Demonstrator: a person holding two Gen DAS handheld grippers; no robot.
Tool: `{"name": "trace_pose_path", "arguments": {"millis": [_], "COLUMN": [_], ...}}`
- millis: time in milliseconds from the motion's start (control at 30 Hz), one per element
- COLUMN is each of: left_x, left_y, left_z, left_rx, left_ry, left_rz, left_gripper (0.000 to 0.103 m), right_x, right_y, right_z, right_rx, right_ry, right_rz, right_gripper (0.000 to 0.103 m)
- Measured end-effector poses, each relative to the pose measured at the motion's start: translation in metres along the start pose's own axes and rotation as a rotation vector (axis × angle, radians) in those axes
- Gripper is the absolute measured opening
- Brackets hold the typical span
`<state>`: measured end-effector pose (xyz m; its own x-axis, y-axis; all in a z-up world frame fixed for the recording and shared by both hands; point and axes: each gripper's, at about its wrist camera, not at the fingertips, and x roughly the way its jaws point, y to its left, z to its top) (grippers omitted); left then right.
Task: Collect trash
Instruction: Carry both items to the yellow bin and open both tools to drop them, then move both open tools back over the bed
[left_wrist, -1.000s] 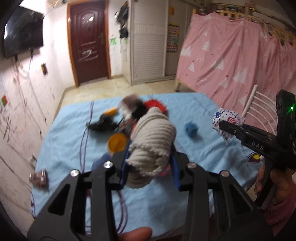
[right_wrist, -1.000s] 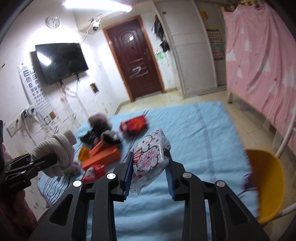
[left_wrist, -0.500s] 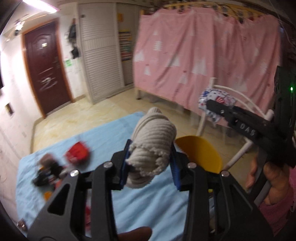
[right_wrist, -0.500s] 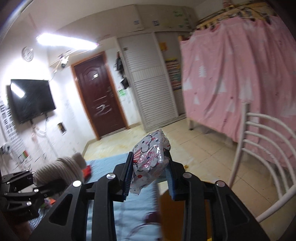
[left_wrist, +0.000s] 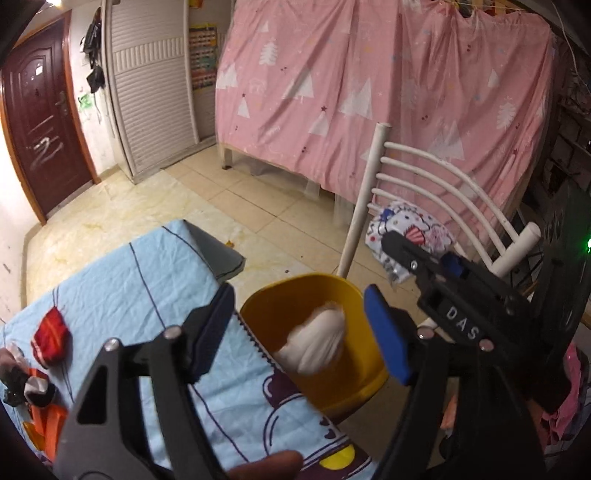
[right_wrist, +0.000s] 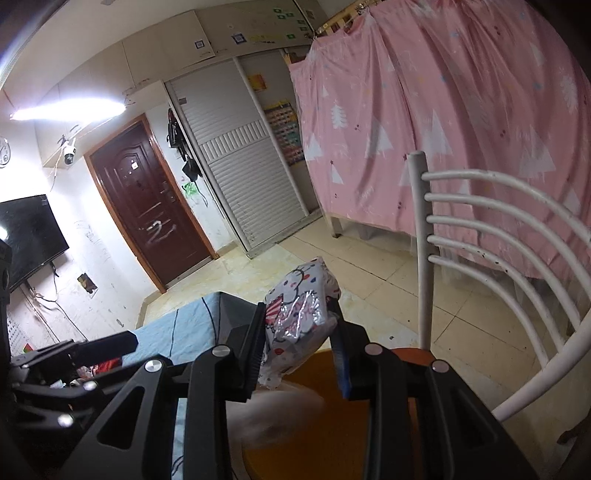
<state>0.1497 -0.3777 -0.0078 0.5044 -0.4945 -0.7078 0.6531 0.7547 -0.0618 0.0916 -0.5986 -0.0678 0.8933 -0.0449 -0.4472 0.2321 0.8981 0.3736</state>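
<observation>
My left gripper (left_wrist: 297, 299) hangs over a yellow bin (left_wrist: 295, 284) and its jaws are opening, with nothing pressed between the pads. A beige knitted sock (left_wrist: 314, 343), blurred, lies loose inside the bin just below them. My right gripper (right_wrist: 299, 314) is shut on a crinkly packet with cartoon print (right_wrist: 299, 299) and holds it above the bin's (right_wrist: 332, 424) far side. The left wrist view shows the same packet (left_wrist: 406, 229) at the tips of the right gripper (left_wrist: 391, 240), in front of the chair.
A white metal chair (left_wrist: 424, 177) stands right behind the bin. The table under a light blue sheet (left_wrist: 129, 277) sits to the left, with a red packet (left_wrist: 51, 338) and orange scraps (left_wrist: 44, 424) on it. A pink curtain (left_wrist: 369, 92) fills the back.
Both grippers swung from over the table to the yellow bin. The left jaws spread and the sock dropped out into the bin. The right gripper kept its packet.
</observation>
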Motion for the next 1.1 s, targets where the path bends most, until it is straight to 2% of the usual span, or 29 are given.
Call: {"name": "trace_pose_path", "arguments": {"millis": [67, 133, 200, 267, 333, 567, 800, 900, 1100], "left_x": [-0.001, -0.006, -0.013, -0.022, -0.032, -0.065, -0.1, -0.117, -0.155], "left_y": [0.003, 0.007, 0.014, 0.02, 0.026, 0.048, 0.079, 0.097, 0.15], "left_z": [0.0, -0.001, -0.004, -0.006, -0.008, -0.02, -0.043, -0.057, -0.093], "left_rx": [-0.012, -0.028, -0.046, -0.068, -0.086, -0.145, -0.211, -0.246, -0.324], "left_ry": [0.001, 0.002, 0.003, 0.002, -0.01, -0.048, -0.081, -0.09, -0.111], "left_rz": [0.009, 0.013, 0.015, 0.015, 0.018, 0.038, 0.065, 0.102, 0.213], "left_gripper": [0.069, 0.069, 0.069, 0.071, 0.074, 0.074, 0.074, 0.079, 0.079], "right_x": [0.008, 0.021, 0.032, 0.037, 0.037, 0.028, 0.011, 0.004, -0.006], "right_y": [0.003, 0.01, 0.017, 0.028, 0.032, 0.049, 0.085, 0.105, 0.154], "right_z": [-0.004, -0.01, -0.017, -0.022, -0.025, -0.023, -0.023, -0.028, -0.041], "right_rx": [-0.019, -0.062, -0.105, -0.133, -0.141, -0.149, -0.201, -0.232, -0.305], "right_ry": [0.031, 0.083, 0.116, 0.119, 0.117, 0.096, 0.068, 0.064, 0.075], "right_rz": [0.0, -0.021, -0.063, -0.083, -0.076, -0.048, 0.021, 0.064, 0.142], "right_gripper": [0.029, 0.038, 0.062, 0.07, 0.071, 0.073, 0.076, 0.078, 0.081]}}
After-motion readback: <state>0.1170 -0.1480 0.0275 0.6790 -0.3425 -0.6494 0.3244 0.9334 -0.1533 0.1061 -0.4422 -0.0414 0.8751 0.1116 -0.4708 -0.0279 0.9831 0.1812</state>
